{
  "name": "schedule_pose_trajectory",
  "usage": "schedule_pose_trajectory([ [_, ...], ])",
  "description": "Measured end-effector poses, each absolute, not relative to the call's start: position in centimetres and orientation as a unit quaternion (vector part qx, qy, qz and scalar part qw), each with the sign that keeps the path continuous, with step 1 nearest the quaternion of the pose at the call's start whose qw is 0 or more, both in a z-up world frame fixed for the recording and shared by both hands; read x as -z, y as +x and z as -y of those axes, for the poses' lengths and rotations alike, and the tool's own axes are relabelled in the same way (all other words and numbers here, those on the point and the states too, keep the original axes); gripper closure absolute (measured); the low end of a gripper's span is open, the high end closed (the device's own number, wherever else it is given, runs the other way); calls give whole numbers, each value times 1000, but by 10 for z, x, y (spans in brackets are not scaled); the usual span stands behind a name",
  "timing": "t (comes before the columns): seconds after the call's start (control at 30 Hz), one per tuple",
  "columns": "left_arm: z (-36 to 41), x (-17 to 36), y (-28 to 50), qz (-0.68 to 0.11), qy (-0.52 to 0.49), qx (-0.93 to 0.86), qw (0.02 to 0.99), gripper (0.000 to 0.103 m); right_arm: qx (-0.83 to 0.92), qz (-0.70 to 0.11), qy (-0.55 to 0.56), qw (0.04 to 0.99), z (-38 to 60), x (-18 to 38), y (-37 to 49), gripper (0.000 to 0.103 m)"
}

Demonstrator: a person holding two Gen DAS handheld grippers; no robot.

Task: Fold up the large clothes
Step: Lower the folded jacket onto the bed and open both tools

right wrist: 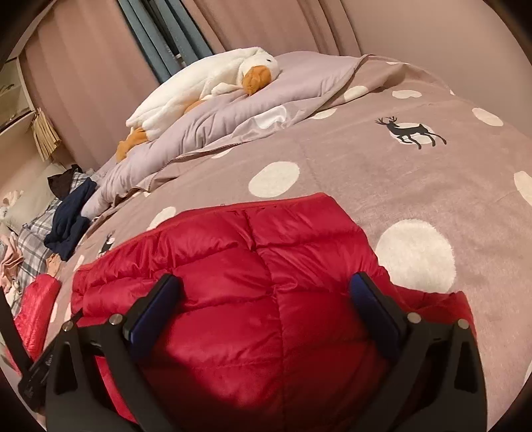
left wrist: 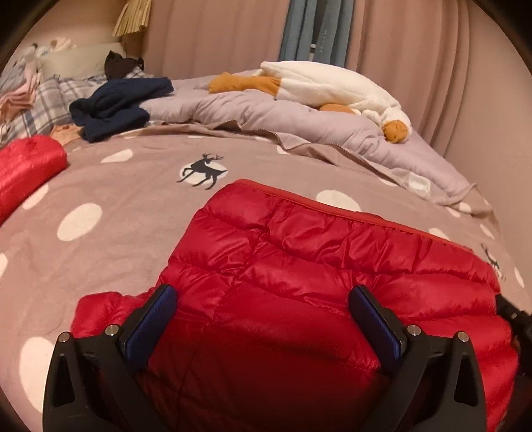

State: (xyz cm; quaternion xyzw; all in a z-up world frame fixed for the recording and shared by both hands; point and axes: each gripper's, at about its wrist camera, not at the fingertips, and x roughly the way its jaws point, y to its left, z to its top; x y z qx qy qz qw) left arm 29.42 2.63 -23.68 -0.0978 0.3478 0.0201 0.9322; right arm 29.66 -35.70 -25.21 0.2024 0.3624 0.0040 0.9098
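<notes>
You face bed (left wrist: 139, 212) under mauve cover, white dots, deer prints. Pink curtains (left wrist: 216, 36) line far wall; blue-grey curtain (left wrist: 316, 30) hangs in gap. Shelf unit (right wrist: 13, 96) stands at left edge. Lighting warm, dim.

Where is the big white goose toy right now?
The goose toy lies on the lilac quilt at the bed's far side, by the pink curtains, far behind the red jacket.

Far side, as I see it: plush goose (left wrist: 319, 84) lying on lilac quilt (left wrist: 266, 116).
Left: navy garment (left wrist: 116, 106) beside plaid pillow (left wrist: 40, 106).
</notes>
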Motion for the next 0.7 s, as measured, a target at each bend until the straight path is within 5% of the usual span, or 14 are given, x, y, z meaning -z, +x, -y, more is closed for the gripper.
schedule_pose_trajectory([
  [0.7, -28, 241, 299, -350, -100, -20, 931, 1, 8, -366, 184, 912, 354, 261, 305, 0],
])
